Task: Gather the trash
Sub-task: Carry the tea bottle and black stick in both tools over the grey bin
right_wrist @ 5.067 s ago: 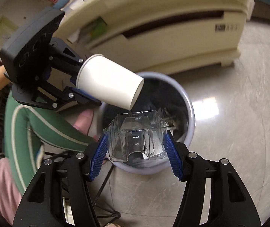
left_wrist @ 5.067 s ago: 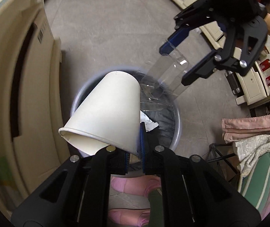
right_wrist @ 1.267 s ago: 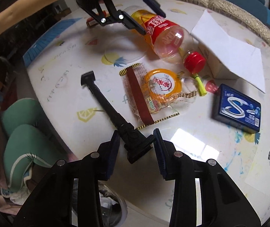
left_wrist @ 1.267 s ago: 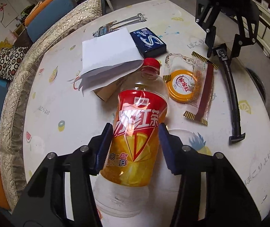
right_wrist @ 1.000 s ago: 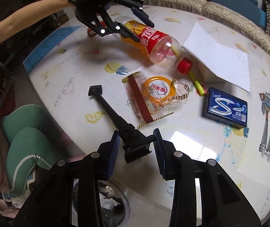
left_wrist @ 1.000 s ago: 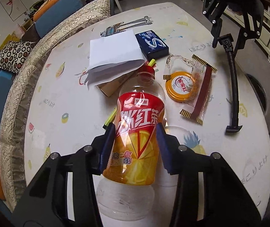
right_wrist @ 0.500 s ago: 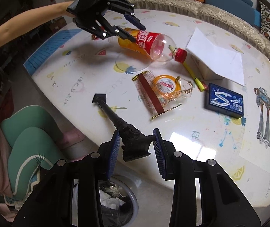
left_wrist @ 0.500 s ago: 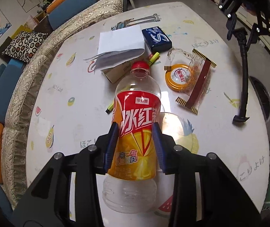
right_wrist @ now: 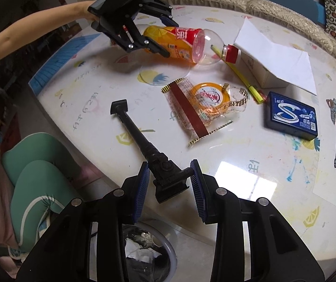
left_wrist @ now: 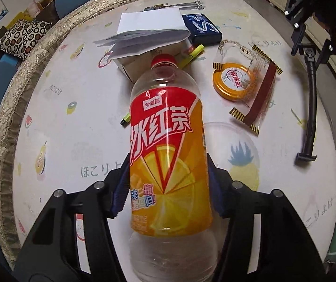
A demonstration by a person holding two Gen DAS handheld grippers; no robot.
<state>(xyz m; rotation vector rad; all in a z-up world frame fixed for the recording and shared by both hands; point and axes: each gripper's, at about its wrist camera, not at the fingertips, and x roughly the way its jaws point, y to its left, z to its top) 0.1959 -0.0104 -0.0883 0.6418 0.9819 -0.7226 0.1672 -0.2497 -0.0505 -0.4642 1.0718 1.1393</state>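
Right wrist view: the trash bin (right_wrist: 149,253) stands on the floor below the table edge and holds crumpled pale scraps and clear plastic; the left wrist view does not show it. In this view the right gripper (right_wrist: 169,185) grips the clamp end of a black rod (right_wrist: 142,141), whose far end reaches over the table (right_wrist: 250,164). Both pads meet the clamp.

Left wrist view: the left gripper (left_wrist: 168,188) straddles an empty plastic bottle (left_wrist: 168,145) with an orange and red label and a red cap. Its jaws have just been opening; the bottle stands between them, and whether the pads still press on it cannot be told. The right wrist view shows the bottle lying nearly level, its cap near a yellow marker (right_wrist: 240,75).

On the table lie a clear wrapper (right_wrist: 198,110) over an orange lid (right_wrist: 209,96), a blue packet (right_wrist: 290,118), and a white sheet (right_wrist: 278,54) on a box.
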